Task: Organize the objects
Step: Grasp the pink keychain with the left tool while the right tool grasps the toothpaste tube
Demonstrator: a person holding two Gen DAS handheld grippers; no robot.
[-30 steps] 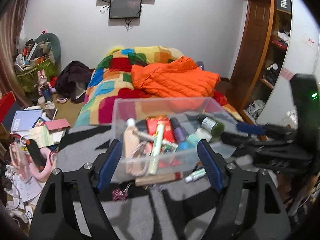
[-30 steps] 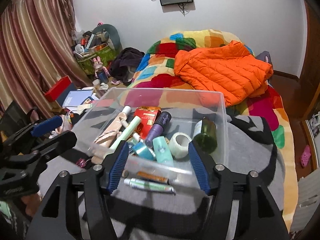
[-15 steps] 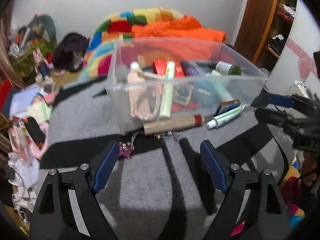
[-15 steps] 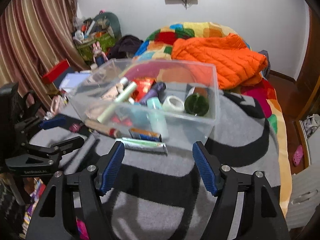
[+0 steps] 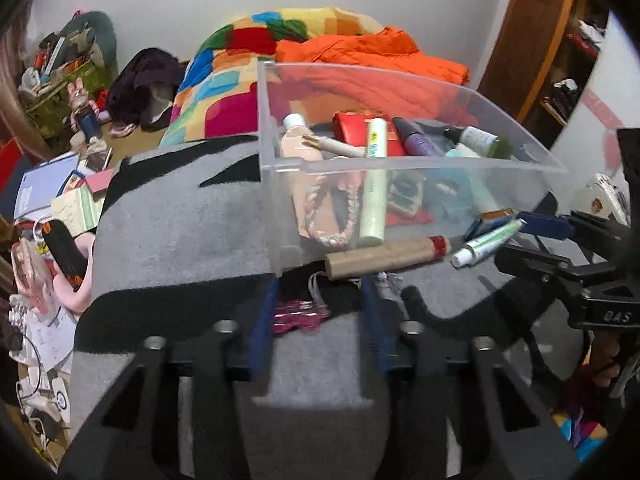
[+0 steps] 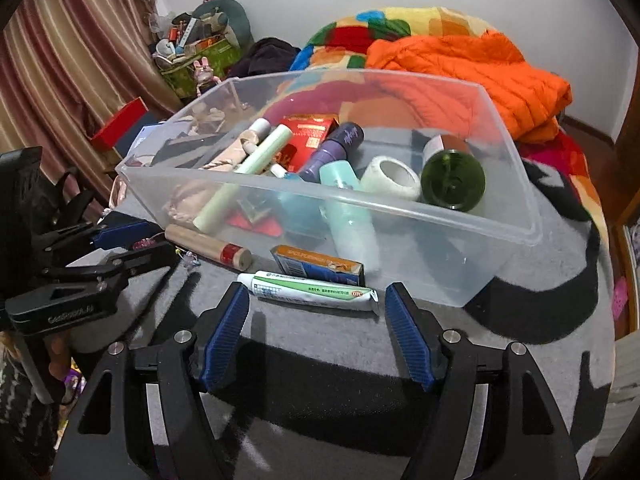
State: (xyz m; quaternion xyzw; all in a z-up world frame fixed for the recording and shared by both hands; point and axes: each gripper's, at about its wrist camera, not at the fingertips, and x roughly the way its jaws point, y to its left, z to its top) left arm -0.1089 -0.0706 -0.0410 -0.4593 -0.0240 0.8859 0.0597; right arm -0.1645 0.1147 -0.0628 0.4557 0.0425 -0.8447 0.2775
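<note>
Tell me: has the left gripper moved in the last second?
Yes. The left gripper has dropped toward the grey mat, its jaws now narrower around the pink hair clip in front of the clear bin.

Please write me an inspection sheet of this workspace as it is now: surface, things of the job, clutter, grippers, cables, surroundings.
Surface: grey and black blanket.
Job's things: clear bin holding bottles, tubes, a tape roll; outside its near wall lie a toothpaste tube, small blue box, wooden cylinder, pink hair clip.
Clutter: books and papers on the floor.
Grippers: left gripper open, fingers either side of the clip; right gripper open around the toothpaste tube.
Cables: white cord on the floor.
Surroundings: colourful quilt, orange jacket, curtain.
</note>
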